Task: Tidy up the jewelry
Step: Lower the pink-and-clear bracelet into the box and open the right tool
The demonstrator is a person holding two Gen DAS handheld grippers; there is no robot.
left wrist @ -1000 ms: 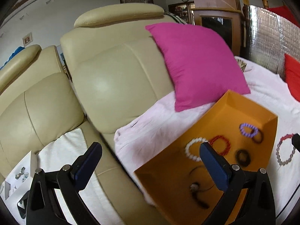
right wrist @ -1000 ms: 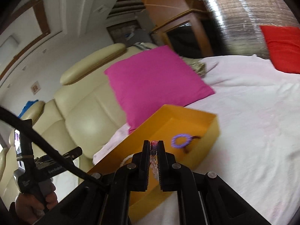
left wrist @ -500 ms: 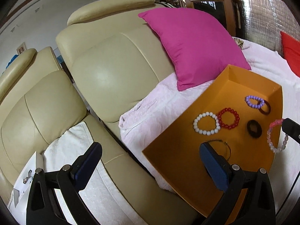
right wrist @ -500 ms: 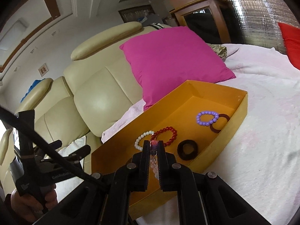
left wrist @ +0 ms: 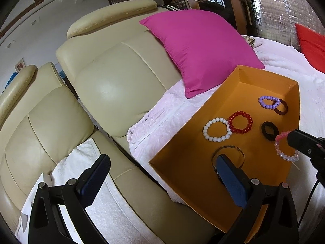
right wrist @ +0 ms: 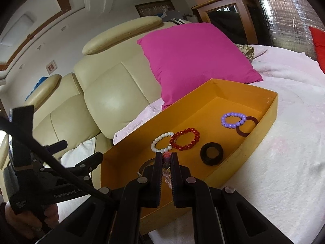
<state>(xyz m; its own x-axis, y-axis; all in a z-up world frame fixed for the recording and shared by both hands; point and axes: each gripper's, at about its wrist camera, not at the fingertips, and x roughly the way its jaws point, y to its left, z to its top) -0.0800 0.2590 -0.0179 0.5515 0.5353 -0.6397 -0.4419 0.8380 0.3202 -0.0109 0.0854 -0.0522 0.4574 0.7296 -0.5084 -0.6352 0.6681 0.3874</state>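
Note:
An orange tray [left wrist: 233, 85] [right wrist: 270, 111] lies on a white blanket. In it are a white bead bracelet [left wrist: 217, 129] [right wrist: 161, 142], a red bead bracelet [left wrist: 240, 122] [right wrist: 185, 139], a purple bead bracelet [left wrist: 268, 101] [right wrist: 233, 120], a dark brown ring [left wrist: 281, 106] [right wrist: 246, 129], a black band [left wrist: 269, 131] [right wrist: 211, 153] and a thin wire bangle [left wrist: 227, 152]. My right gripper [right wrist: 166, 156] [left wrist: 289, 137] is shut on a pink and clear bead bracelet [left wrist: 285, 149] [right wrist: 166, 166] that hangs over the tray's near part. My left gripper [left wrist: 162, 168] is open and empty, over the tray's left corner.
A magenta pillow [left wrist: 199, 46] [right wrist: 195, 61] leans behind the tray. Cream leather seats [left wrist: 113, 77] stand to the left. A white towel [left wrist: 85, 162] lies on the seat below my left gripper. A red cushion [left wrist: 310, 46] sits at far right.
Both grippers have come in over the tray. My right gripper has carried the pink and clear bracelet from outside the tray's near wall to above its floor.

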